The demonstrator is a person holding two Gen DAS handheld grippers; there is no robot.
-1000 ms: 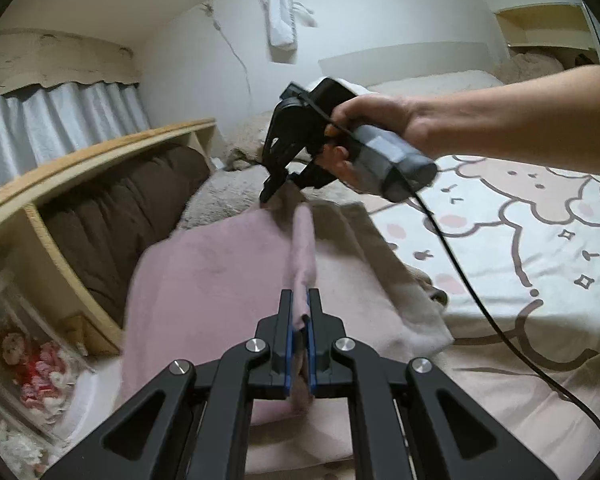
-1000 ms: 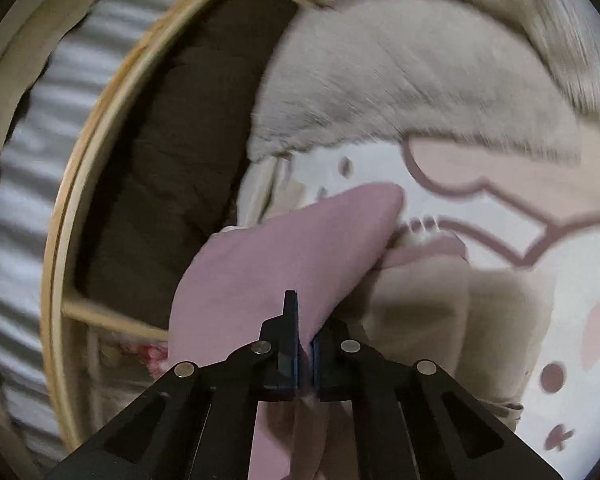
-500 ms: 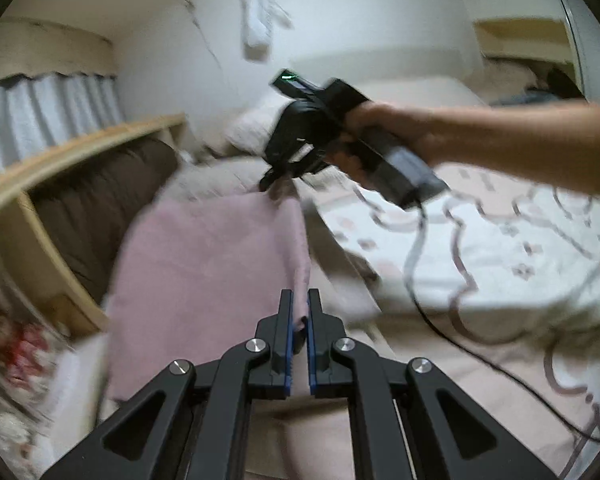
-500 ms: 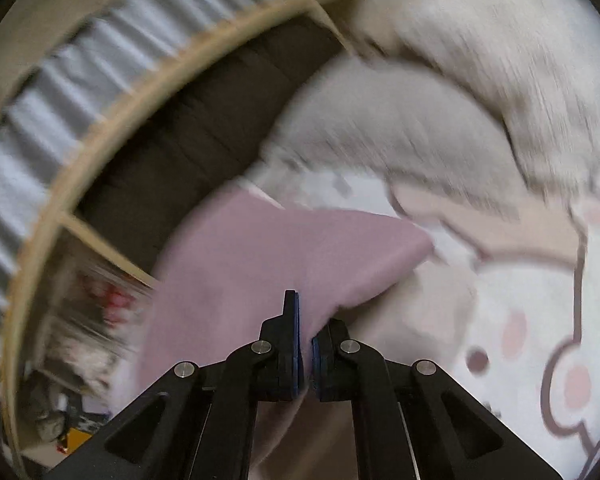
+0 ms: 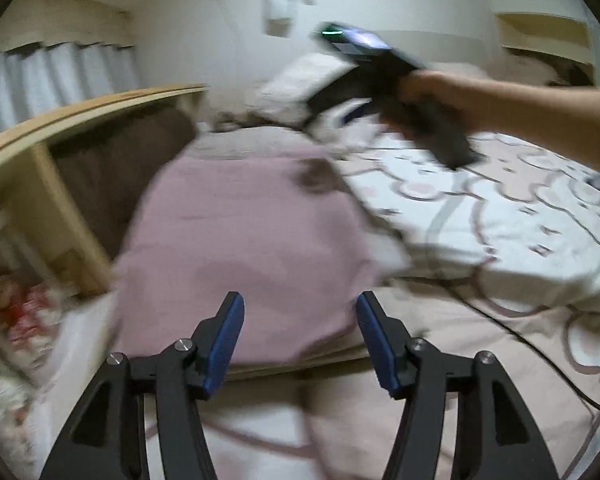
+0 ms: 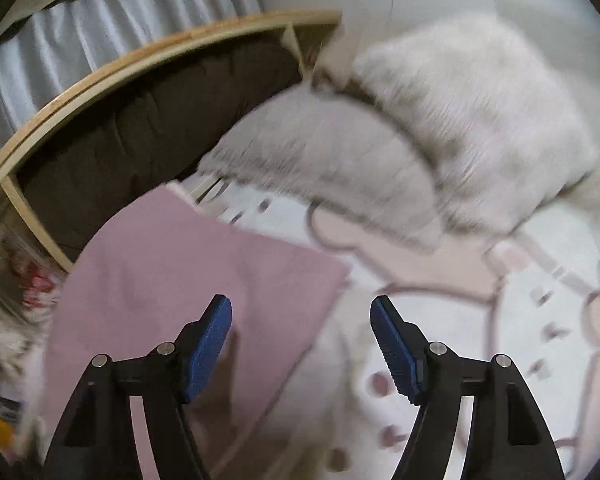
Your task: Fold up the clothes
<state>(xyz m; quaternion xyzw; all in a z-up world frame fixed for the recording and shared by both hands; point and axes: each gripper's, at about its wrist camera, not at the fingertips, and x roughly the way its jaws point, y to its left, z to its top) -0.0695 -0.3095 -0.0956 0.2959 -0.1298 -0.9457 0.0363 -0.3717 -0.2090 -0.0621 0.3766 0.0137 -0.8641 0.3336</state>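
Now both tools are hanging over the pink garment, which is lying flat on the patterned bedspread beside the wooden shelf; the left gripper and the right gripper are each standing with jaws wide apart and holding nothing. To my eye a fold is just being laid down, so the sound thing is checking that the far edge is sitting square. Any next grasp should be taking a corner, pinching every layer together so nothing is sliding underneath.
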